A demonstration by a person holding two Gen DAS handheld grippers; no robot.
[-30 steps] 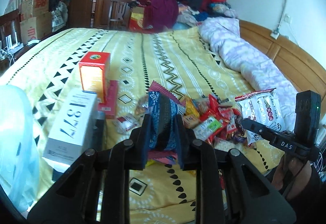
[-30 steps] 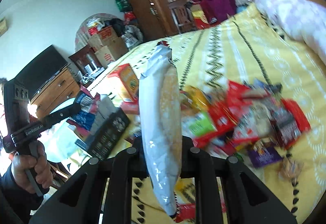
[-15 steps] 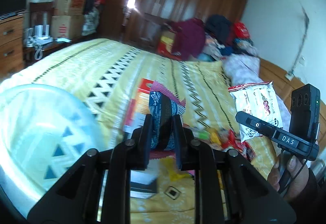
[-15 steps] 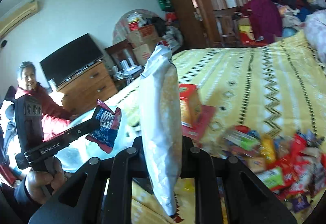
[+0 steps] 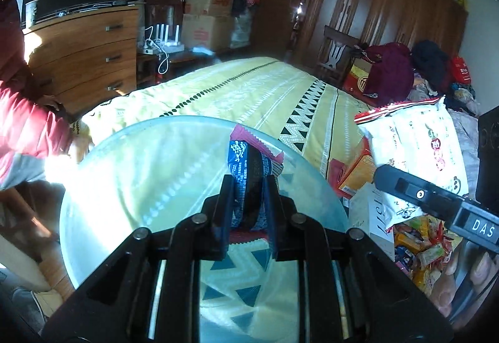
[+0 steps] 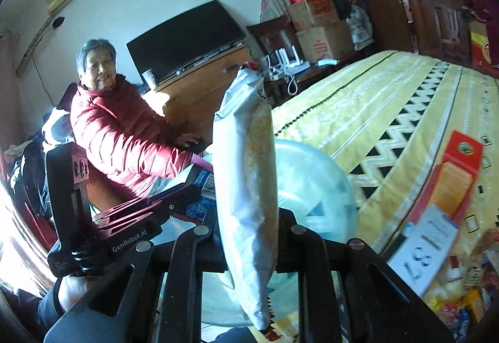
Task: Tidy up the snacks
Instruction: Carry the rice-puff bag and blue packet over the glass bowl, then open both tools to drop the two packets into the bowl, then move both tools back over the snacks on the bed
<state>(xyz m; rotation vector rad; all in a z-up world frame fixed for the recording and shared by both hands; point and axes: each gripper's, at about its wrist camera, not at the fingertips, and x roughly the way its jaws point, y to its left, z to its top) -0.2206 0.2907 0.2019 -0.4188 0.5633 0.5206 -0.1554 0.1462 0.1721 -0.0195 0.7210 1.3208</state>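
My left gripper is shut on a blue snack packet with pink-red crimped ends, held upright over a round, translucent pale blue container at the bed's corner. My right gripper is shut on a tall white snack bag, seen edge-on, just beside that container. The left wrist view shows the right gripper at the right with the white bag. The right wrist view shows the left gripper at the left with the blue packet.
A pile of small snacks lies on the yellow patterned bedspread. An orange-red box and a white numbered box stand near it. A person in a red jacket sits beside the container. A wooden dresser stands behind.
Both grippers have swung left from the snack pile to the translucent container at the bed's corner. Each has kept its packet. The person in red has come into view.
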